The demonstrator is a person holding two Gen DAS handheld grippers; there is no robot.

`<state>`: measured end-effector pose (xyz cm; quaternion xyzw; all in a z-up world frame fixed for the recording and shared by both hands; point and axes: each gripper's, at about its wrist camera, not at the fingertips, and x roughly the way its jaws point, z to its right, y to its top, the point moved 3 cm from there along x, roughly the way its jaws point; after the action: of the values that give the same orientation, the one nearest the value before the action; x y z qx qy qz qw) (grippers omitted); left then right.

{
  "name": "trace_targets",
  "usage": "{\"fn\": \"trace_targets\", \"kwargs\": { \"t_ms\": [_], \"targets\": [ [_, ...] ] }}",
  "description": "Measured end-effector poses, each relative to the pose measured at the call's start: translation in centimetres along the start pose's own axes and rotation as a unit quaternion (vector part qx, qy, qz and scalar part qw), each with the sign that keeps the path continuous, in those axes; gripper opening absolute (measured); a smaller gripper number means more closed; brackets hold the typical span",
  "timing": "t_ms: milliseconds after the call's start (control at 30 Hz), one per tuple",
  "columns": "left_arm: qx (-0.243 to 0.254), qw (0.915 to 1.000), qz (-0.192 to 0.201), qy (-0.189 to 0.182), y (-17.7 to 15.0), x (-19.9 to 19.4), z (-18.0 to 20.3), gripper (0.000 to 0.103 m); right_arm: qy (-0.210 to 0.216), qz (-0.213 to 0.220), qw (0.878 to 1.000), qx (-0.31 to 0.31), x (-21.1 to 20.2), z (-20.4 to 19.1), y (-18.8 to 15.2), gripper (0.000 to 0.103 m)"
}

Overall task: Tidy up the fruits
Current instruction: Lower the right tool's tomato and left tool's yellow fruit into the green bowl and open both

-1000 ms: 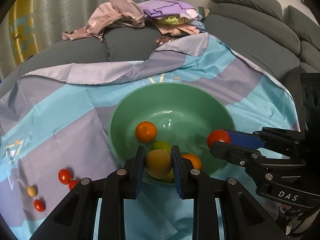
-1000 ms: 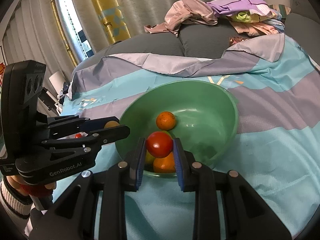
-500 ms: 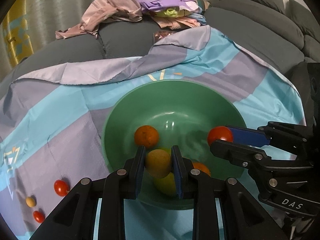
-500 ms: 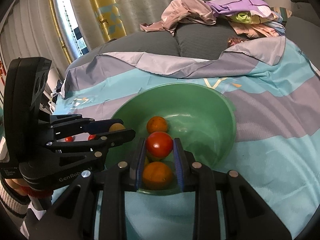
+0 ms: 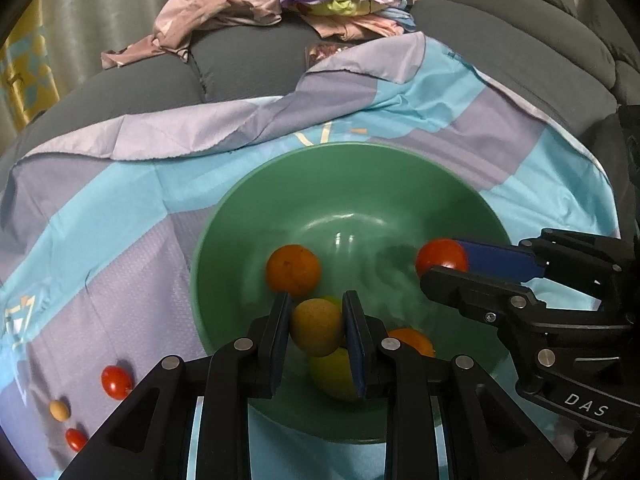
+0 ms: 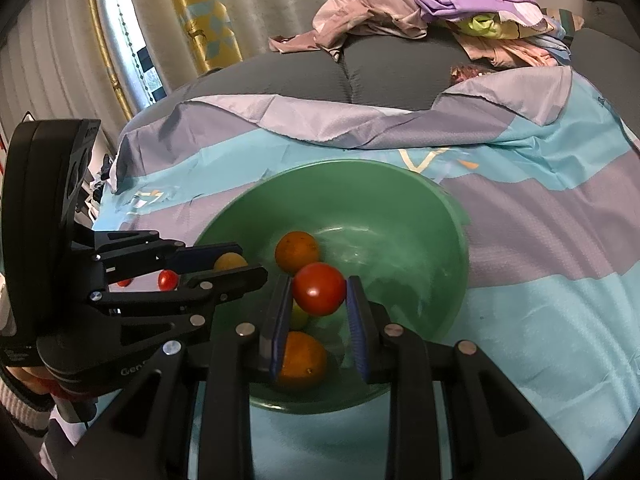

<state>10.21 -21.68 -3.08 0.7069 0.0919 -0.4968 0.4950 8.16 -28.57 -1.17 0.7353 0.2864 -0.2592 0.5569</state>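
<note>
Green bowl (image 5: pixel 248 220) on patterned cloth (image 5: pixel 100 240), already holding 2 oranges and a yellow-green fruit. Left hand-held gripper (image 5: pixel 316 330) clamped on tan fruit (image 5: pixel 316 326), right hand-held gripper (image 6: pixel 318 296) clamped on red tomato (image 6: pixel 319 288), both above bowl's near side, not yet released. Left on cloth beyond bowl's left rim: 2 small tomatoes (image 5: pixel 116 377) plus 1 small tan fruit (image 5: pixel 59 409). Bowl centre free; cloth open around.

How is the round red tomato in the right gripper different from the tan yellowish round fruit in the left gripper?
The round red tomato is glossy and bright red; the tan yellowish round fruit is dull and matte. The tomato sits in the right gripper on the right side of the green plastic bowl, the tan fruit in the left gripper near the bowl's front rim. Both are round, similar in size, clamped between blue pads and held over the bowl.
</note>
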Motion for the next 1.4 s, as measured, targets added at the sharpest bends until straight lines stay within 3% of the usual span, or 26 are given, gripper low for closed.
{"fn": "trace_targets", "kwargs": {
  "t_ms": [1400],
  "targets": [
    [0.003, 0.9987, -0.046, 0.023, -0.4, 2.2, 0.3, 0.026, -0.022, -0.025, 0.999, -0.003, 1.4, 0.4, -0.2, 0.029]
  ]
}}
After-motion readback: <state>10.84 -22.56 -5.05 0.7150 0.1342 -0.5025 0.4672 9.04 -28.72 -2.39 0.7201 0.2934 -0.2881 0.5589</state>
